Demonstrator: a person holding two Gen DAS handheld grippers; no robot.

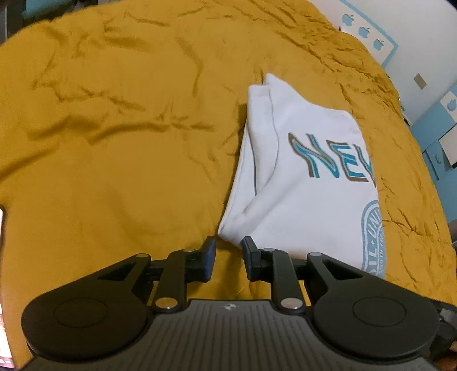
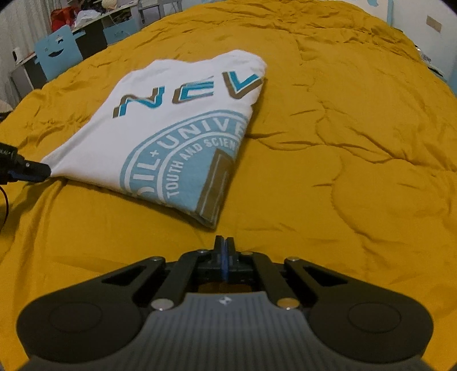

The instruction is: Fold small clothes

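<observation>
A white T-shirt (image 1: pixel 308 182) with blue and brown lettering and a light-blue round emblem lies folded into a rectangle on the yellow bedspread (image 1: pixel 114 142). My left gripper (image 1: pixel 228 254) is open, its jaws a little apart, right at the shirt's near left corner, holding nothing. In the right wrist view the shirt (image 2: pixel 171 128) lies ahead and left. My right gripper (image 2: pixel 224 242) is shut and empty, just short of the shirt's near right corner. The left gripper's fingertip (image 2: pixel 37 171) shows at the shirt's left corner.
The wrinkled yellow bedspread (image 2: pixel 342 142) fills both views. A white wall with blue decals (image 1: pixel 365 31) is at the right. Blue chairs and a cluttered desk (image 2: pixel 85 25) stand beyond the bed's far left edge.
</observation>
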